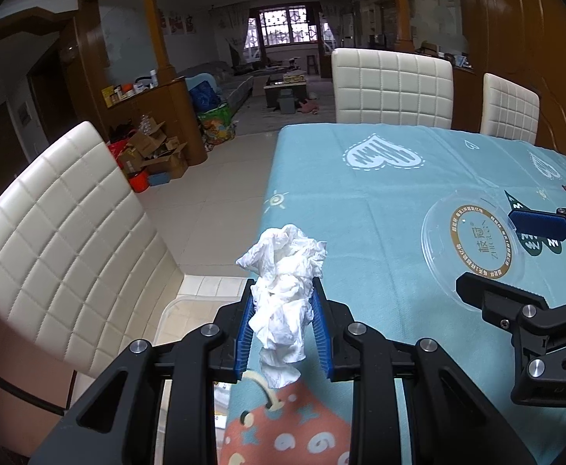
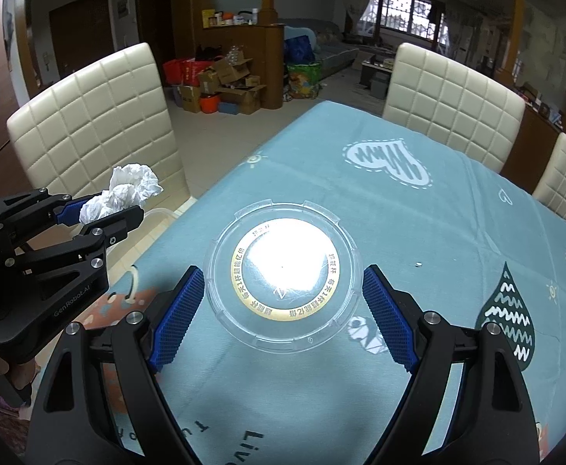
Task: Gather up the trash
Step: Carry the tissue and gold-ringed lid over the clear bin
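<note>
While left gripper (image 1: 283, 325) is clamping crumpled tissue (image 1: 285, 290) above table (image 1: 380, 193) edge, right gripper (image 2: 283, 310) is spreading wide around clear plastic lid (image 2: 283, 275); pad contact unclear. Tissue collected; lid pickup and disposal remaining. No bin visible.

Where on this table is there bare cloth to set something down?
Free: the blue tablecloth beyond the clear round plastic lid, towards the cream quilted chairs. Crowded: the near edge, with the lid between the right hand-held gripper fingers.
</note>
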A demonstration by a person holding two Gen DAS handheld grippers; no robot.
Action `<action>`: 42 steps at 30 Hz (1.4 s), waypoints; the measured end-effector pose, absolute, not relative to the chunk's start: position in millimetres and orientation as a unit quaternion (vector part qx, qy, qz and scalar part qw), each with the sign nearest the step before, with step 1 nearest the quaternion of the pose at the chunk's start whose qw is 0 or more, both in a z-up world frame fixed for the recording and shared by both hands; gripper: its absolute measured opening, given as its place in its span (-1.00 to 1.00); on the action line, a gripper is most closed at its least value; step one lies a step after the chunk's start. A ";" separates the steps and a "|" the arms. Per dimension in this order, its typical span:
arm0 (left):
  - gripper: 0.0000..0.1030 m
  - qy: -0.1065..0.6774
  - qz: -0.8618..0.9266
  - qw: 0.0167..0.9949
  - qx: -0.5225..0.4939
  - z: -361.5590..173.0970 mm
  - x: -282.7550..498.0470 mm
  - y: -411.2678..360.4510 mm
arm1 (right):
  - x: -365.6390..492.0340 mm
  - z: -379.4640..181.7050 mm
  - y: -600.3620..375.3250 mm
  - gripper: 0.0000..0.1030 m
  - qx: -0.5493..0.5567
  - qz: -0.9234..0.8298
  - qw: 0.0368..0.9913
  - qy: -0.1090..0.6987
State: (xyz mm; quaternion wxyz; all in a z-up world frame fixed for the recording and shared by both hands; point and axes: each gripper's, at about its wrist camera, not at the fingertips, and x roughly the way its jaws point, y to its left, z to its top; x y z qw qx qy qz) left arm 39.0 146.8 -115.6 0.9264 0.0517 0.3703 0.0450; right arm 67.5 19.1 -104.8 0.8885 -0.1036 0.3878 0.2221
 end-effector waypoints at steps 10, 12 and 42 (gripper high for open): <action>-0.48 0.377 0.068 0.923 0.042 -119.2 30.9 178.7 | 65.2 -109.0 53.0 0.62 -0.113 0.251 0.878 0.391; -0.48 0.379 0.071 0.922 0.041 -120.3 30.8 185.1 | 65.7 -109.4 60.4 0.62 -0.113 0.256 0.876 0.392; 0.01 0.406 0.132 0.904 -0.024 -146.4 47.9 302.5 | 87.6 -113.9 189.7 0.62 -0.153 0.336 0.845 0.386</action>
